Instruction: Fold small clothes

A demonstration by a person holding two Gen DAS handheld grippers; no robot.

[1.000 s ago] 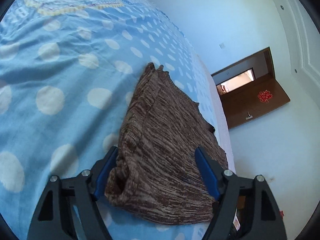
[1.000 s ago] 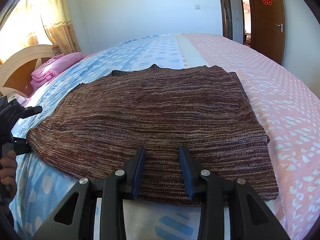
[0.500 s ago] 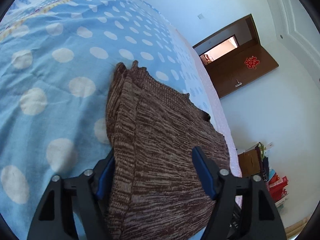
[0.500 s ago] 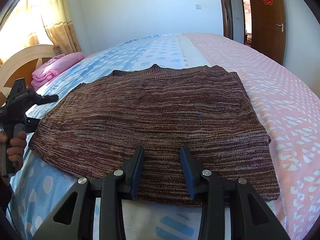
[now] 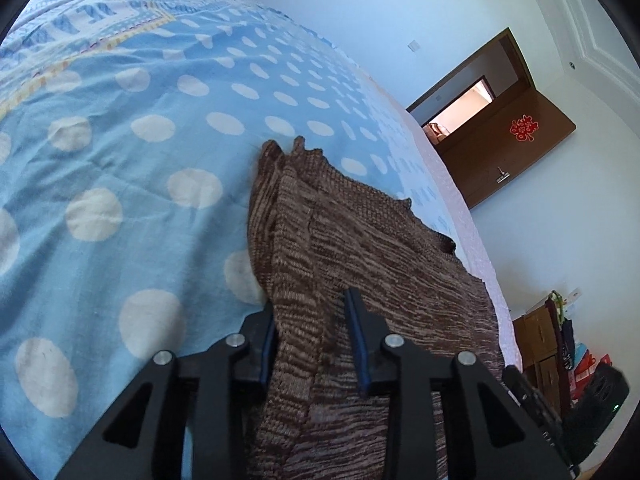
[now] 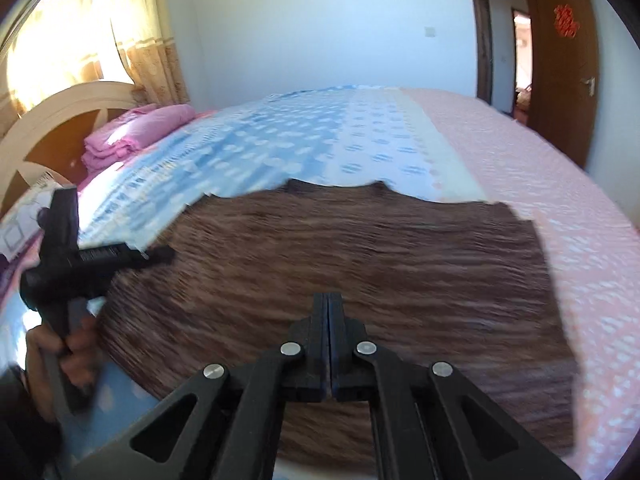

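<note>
Two grippers: you hold one in each hand, both at the near edges of a brown knitted sweater (image 6: 360, 264)
Sweater: it lies spread flat on the bed (image 6: 560, 184), across the blue polka-dot sheet (image 5: 120, 160) and the pink sheet (image 6: 580, 216)
Left gripper (image 5: 312, 344): its blue-padded fingers (image 5: 356, 332) are closed partway, with a bunched fold of the sweater's edge caught between them
Right gripper (image 6: 328, 320): its fingers are pressed fully together over the sweater's near hem; you cannot tell whether any knit is pinched between them, as this view is blurred
Your left hand (image 6: 76, 352): it grips the handle of the left gripper, at the sweater's left edge in the right wrist view
Room: pink folded bedding (image 6: 136, 132) sits by the headboard (image 6: 60, 116), and a brown door (image 5: 512, 144) carries a red ornament
</note>
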